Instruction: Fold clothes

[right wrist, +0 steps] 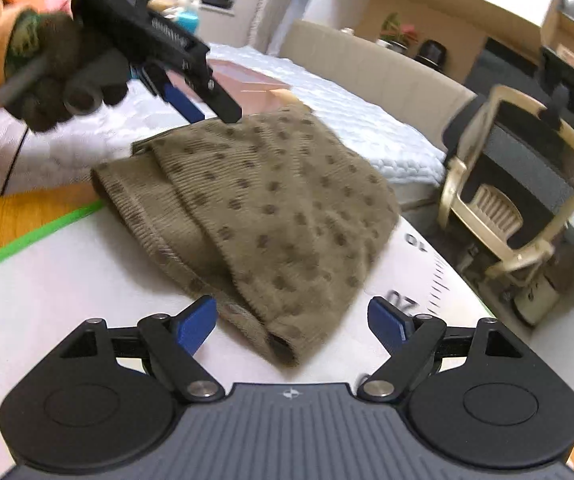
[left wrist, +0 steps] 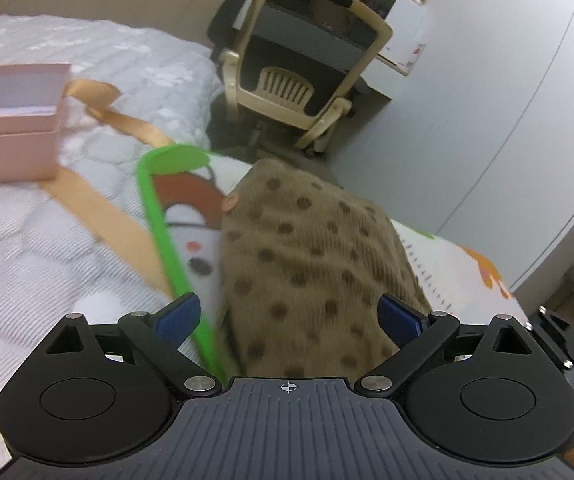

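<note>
Corduroy garment (right wrist: 263, 216), folded, lies on the mat (right wrist: 47, 300); long axis runs near-to-far. Right gripper (right wrist: 291, 320) straddles its near end, left gripper (left wrist: 291, 316) its far end; both spread, gripping nothing.

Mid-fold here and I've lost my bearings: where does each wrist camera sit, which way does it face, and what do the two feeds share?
Left wrist: sits on the left tongs, looking along the brown spotted garment toward the pink box and office chair; only its own open blue fingers show.
Right wrist: sits on the right tongs, facing the garment's folded edge on the white mat; the gloved left hand holding the other tongs shows top left.
Shared: garment, mat, bed, pink box, chair.
</note>
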`<state>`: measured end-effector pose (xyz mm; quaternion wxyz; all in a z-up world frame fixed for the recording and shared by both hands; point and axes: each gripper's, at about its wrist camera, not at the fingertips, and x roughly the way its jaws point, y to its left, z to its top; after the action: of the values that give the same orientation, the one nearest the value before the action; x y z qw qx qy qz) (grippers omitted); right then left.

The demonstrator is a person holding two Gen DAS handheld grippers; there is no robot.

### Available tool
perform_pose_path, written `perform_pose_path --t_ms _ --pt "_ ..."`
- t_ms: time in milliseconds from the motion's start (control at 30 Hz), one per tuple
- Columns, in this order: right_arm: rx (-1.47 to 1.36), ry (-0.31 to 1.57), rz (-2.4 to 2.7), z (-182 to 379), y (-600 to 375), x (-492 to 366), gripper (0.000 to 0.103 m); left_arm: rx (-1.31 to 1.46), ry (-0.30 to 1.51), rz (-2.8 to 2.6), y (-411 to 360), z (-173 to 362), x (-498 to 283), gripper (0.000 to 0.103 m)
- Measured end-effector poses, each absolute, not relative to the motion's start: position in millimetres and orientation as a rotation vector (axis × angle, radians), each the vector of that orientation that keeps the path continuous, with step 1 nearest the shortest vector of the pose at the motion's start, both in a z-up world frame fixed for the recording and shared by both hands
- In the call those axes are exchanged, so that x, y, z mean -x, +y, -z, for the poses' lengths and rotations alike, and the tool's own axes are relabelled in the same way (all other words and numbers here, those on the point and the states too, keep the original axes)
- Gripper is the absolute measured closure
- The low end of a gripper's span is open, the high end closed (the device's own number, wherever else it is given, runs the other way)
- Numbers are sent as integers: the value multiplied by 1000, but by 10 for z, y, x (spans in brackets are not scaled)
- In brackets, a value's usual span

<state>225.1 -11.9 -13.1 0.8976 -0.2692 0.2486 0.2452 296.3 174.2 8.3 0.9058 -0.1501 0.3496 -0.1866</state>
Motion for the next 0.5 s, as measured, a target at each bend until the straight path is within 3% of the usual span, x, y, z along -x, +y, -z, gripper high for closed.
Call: perform_pose_path --t_ms 300,400,500 --pt "668 392 -285 122 -18 -2485 20 157 723 374 1544 -82 -2668 4" --pt "728 431 -223 138 -253 -2465 20 82 698 353 1500 -117 -2565 4" --pt "559 552 -334 -46 -528 -2440 19 114 667 417 1499 -174 -2464 4"
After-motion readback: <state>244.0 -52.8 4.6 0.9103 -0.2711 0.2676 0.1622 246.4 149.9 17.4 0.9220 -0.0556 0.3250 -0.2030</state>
